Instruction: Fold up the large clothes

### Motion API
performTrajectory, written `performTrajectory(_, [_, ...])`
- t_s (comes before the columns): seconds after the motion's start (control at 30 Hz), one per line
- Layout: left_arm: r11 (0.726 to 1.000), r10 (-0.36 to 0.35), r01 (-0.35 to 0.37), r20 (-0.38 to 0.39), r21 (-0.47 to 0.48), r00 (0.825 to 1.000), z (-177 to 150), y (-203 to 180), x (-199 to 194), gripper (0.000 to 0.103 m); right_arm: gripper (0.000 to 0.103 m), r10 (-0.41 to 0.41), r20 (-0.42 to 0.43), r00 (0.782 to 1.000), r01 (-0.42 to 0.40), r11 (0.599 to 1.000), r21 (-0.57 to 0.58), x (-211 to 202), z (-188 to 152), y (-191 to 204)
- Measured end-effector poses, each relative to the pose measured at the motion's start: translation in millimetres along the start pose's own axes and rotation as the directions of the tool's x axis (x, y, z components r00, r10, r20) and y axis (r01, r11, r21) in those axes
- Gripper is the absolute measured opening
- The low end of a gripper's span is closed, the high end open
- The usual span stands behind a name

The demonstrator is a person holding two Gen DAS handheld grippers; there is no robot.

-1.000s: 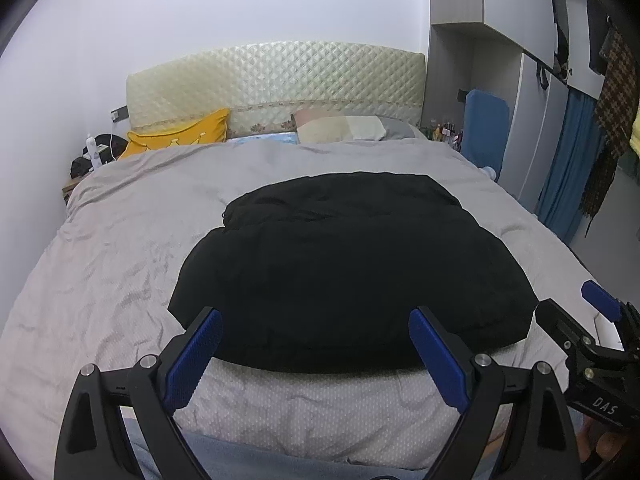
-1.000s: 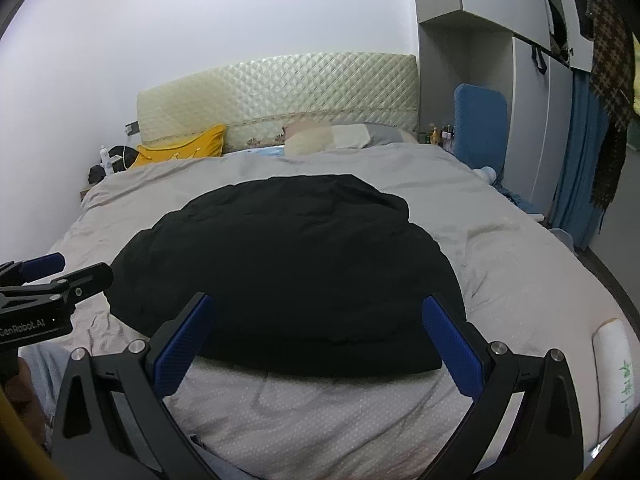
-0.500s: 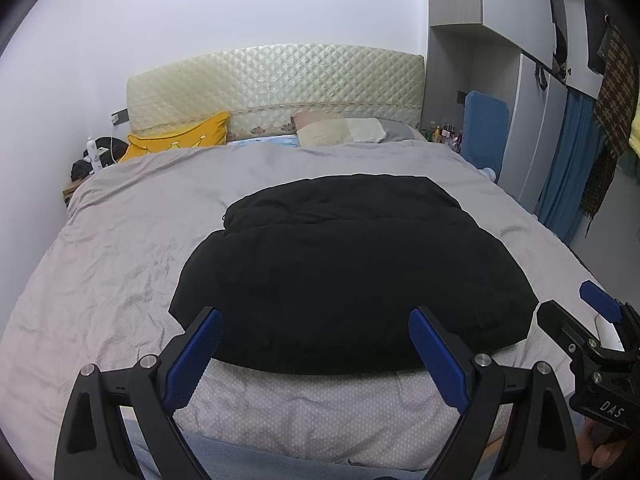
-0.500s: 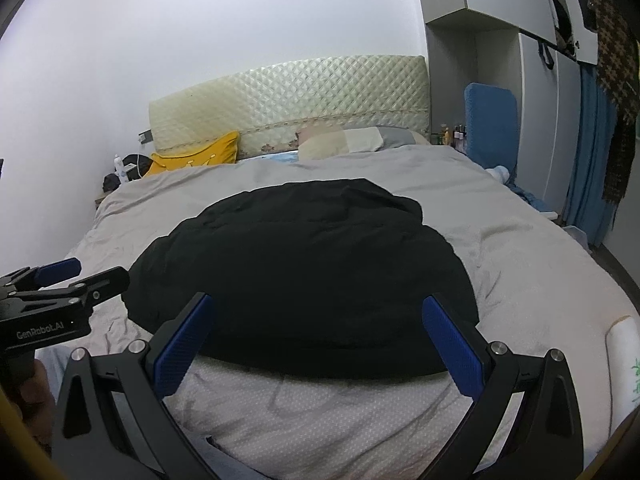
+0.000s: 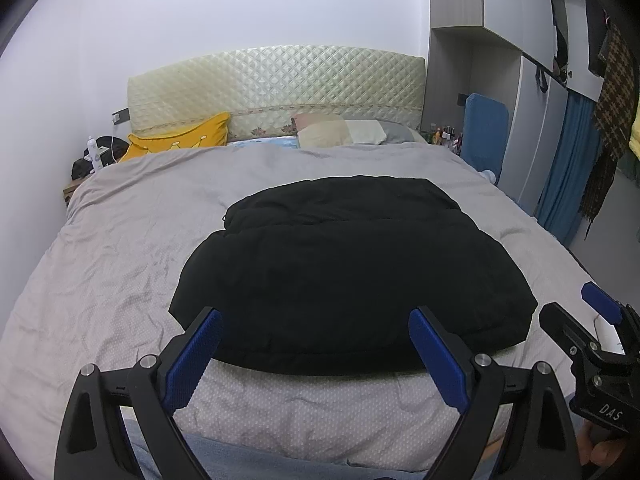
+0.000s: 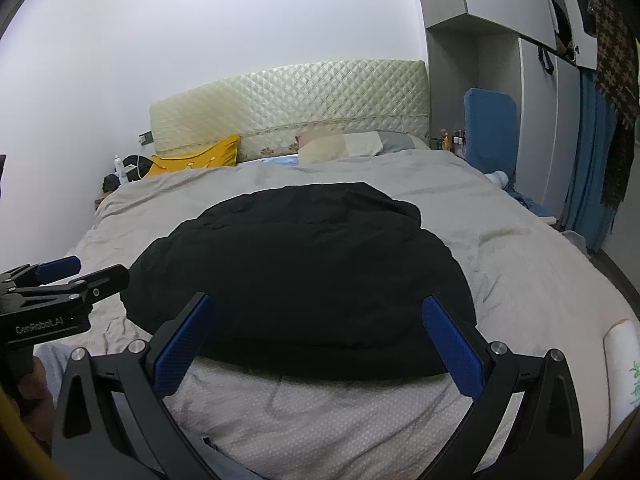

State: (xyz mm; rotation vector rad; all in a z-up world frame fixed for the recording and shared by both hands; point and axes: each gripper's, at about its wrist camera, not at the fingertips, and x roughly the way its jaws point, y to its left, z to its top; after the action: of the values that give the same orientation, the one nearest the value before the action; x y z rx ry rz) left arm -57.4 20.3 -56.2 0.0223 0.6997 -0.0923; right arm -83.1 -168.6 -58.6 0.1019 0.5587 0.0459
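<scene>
Grey bed (image 5: 120, 240) bears folded, puffy black garment (image 5: 352, 264).

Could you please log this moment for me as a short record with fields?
garment: black garment lying in a compact bundle on the bed
surface: grey bedcover, wrinkled
left gripper: open, holding nothing, short of the garment's near edge
right gripper: open, holding nothing, also short of that edge
behind: yellow pillow, quilted headboard

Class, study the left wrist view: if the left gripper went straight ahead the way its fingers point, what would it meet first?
Most likely the black garment on the bed: the open left gripper frames its near edge, though depth is uncertain.
</scene>
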Motion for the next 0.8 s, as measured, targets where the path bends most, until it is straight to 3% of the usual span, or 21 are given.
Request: performTrajectory(0.8, [1.0, -0.001, 0.001, 0.002, 0.007, 1.0, -0.6, -2.2, 1.4, 0.095, 0.103, -0.004, -0.012, 1.0, 0.004, 1.0, 0.008, 2.3, 0.0, -1.8])
